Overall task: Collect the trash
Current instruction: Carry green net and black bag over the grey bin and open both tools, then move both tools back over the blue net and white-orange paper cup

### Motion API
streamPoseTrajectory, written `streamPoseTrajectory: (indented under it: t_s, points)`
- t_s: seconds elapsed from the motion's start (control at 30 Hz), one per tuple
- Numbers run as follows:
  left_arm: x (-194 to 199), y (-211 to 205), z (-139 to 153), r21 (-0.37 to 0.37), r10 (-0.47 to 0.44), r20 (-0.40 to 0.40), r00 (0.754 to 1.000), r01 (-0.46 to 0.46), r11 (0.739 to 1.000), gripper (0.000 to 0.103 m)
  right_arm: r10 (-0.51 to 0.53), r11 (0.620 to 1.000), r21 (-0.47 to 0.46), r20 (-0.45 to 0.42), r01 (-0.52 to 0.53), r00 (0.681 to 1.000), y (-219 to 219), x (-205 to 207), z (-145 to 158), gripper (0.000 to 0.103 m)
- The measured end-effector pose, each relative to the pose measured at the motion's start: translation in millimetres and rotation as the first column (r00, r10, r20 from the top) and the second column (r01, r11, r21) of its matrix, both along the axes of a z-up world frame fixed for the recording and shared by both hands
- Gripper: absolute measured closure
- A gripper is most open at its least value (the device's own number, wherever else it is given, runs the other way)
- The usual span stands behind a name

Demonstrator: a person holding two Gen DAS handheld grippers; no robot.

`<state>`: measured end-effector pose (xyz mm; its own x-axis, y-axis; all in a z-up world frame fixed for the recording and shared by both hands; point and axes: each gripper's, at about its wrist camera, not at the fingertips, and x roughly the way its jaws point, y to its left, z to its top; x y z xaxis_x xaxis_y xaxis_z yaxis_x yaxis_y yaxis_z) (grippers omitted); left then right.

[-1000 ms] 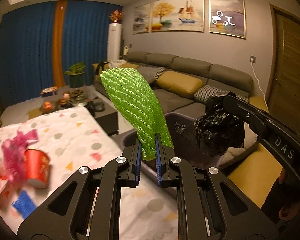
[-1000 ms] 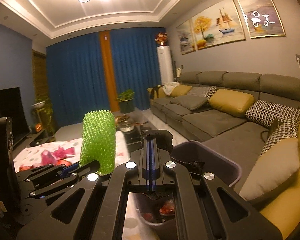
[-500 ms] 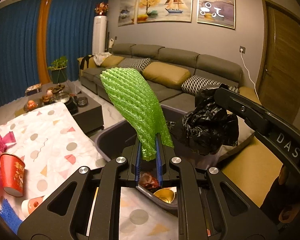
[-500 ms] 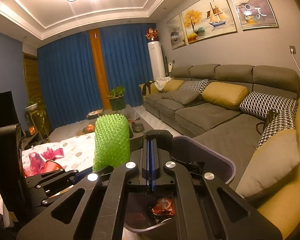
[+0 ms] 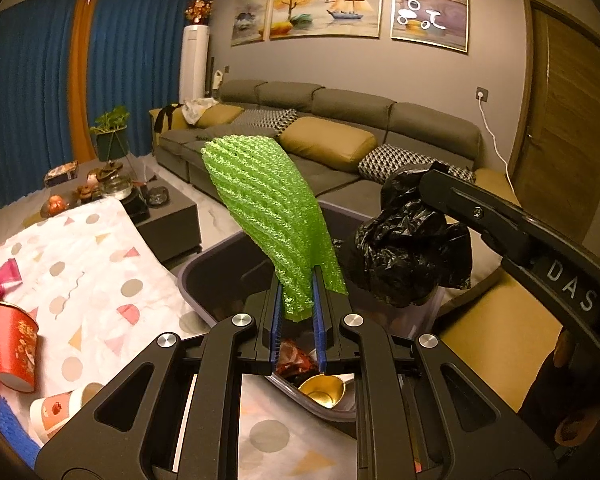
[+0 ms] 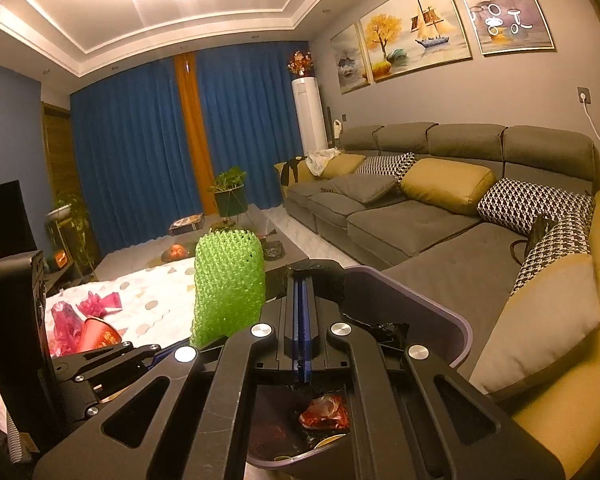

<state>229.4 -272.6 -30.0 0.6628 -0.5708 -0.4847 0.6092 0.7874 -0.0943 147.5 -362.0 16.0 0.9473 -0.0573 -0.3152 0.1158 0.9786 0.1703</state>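
Left claw is pinching the bottom of a green foam net sleeve, which sticks up over the dark bin. Right claw is clamped tight on a crumpled black plastic bag, also above the bin. Red wrappers and a gold dish already sit inside it. A red paper cup lies on the table's patterned cloth, left of the bin.
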Motion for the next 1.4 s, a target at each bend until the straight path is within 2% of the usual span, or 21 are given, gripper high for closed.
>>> streamPoseTrajectory:
  t_s: [0.3,0.43,0.5,0.53,0.57,0.63,0.73,0.83,0.93,1.0,1.03,1.13,1.2,1.23,1.3,1.4]
  points:
    - [10.0,-0.7,-7.9,-0.002,-0.011,-0.028,1.0,0.011,1.0,0.09,-0.01,1.0,0.001,-0.021,0.01,1.0,1.9,6.2,-2.7,0.1]
    - [11.3,-1.9,-12.7,0.003,-0.014,-0.045,0.999,0.014,1.0,0.087,-0.015,1.0,-0.002,-0.027,0.015,1.0,1.8,9.5,-4.1,0.1]
    - [10.9,-2.6,-15.3,0.005,-0.025,-0.056,0.998,0.025,1.0,0.079,-0.018,1.0,0.001,-0.029,0.018,0.999,1.2,10.5,-4.4,0.1]
    - [11.2,-2.9,-15.6,0.008,-0.026,-0.056,0.998,0.026,1.0,0.065,-0.02,1.0,0.002,-0.03,0.02,0.999,0.9,10.9,-5.2,0.1]
    - [10.7,-2.0,-16.4,0.012,-0.021,-0.051,0.998,0.022,1.0,0.044,-0.022,1.0,0.003,-0.032,0.022,0.999,-0.2,11.1,-5.7,0.1]
    - [7.7,3.7,-17.0,0.001,-0.008,-0.03,1.0,0.008,1.0,0.029,-0.029,1.0,0.006,-0.039,0.029,0.999,-2.4,13.0,-6.7,0.1]
    - [6.8,15.2,-15.8,-0.004,0.033,-0.023,0.999,-0.033,0.999,0.02,-0.034,0.999,0.009,-0.047,0.035,0.998,-3.5,15.6,-7.8,0.1]
    - [5.2,30.5,-12.4,-0.024,0.071,-0.038,0.997,-0.072,0.997,0.017,-0.037,0.999,0.014,-0.055,0.037,0.998,-4.4,18.3,-9.6,0.099]
    - [-3.4,50.0,-5.7,-0.038,0.123,-0.02,0.992,-0.123,0.992,0.013,-0.041,0.999,0.009,-0.053,0.042,0.998,-4.0,19.7,-9.1,0.089]
    - [-12.5,64.8,-0.1,-0.042,0.161,-0.004,0.987,-0.161,0.986,0.011,-0.046,0.999,0.008,-0.044,0.046,0.998,-4.1,18.4,-8.3,0.066]
    - [-17.8,72.7,1.8,-0.043,0.182,0.003,0.983,-0.182,0.982,0.01,-0.05,0.999,0.007,-0.035,0.051,0.998,-2.0,16.4,-7.4,0.062]
    - [-33.6,98.2,6.2,-0.046,0.26,0.022,0.965,-0.259,0.965,0.008,-0.06,0.998,-0.002,-0.02,0.06,0.998,-1.4,10.8,-4.7,0.058]
    - [-43.6,115.2,7.5,-0.049,0.304,0.025,0.952,-0.302,0.952,0.007,-0.057,0.998,0.005,-0.006,0.057,0.998,1.7,5.4,-2.6,0.047]
    - [-47.5,122.4,7.2,-0.049,0.322,0.03,0.946,-0.321,0.946,0.007,-0.056,0.998,0.004,0.008,0.056,0.998,5.7,-0.5,-0.3,0.045]
    - [-55.7,137.7,4.3,-0.029,0.382,0.041,0.923,-0.381,0.924,0.007,-0.056,0.998,-0.008,0.028,0.056,0.998,12.4,-11.2,2.6,0.036]
    - [-67.0,164.6,-2.2,-0.013,0.454,0.033,0.89,-0.454,0.891,0.007,-0.039,0.999,-0.027,0.049,0.04,0.998,30.4,-25.3,3.9,0.03]
